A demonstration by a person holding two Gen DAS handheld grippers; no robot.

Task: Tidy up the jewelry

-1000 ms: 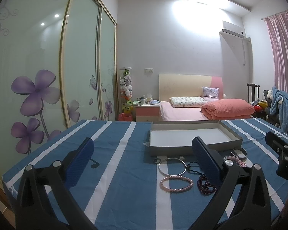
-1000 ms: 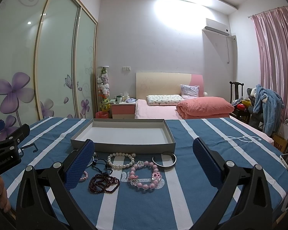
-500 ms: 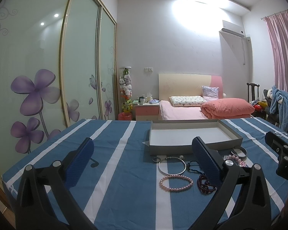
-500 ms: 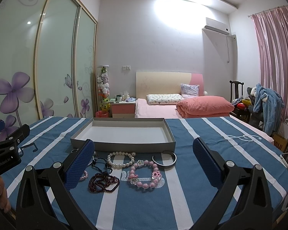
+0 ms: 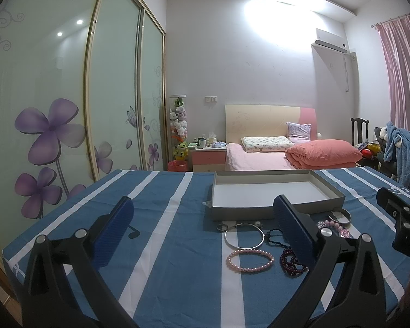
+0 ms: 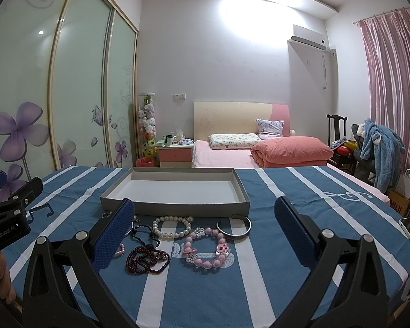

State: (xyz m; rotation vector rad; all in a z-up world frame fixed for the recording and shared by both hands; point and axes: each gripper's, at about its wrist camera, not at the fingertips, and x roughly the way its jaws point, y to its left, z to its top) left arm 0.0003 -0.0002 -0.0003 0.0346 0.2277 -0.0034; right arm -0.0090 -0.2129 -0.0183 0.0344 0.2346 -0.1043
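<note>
Both tools idle above the table with its blue-and-white striped cloth, nothing held: left tool fingers spread wide, right tool fingers spread wide too. Grey tray sits mid-table with nothing in it. All the jewelry lies on the cloth just in front of the tray: white pearl bracelet, pink bead bracelet with charms, silver cuff, dark red bead strand, black cord bracelet. Left view adds thin silver hoop, pink pearl bracelet. Bed behind.
</note>
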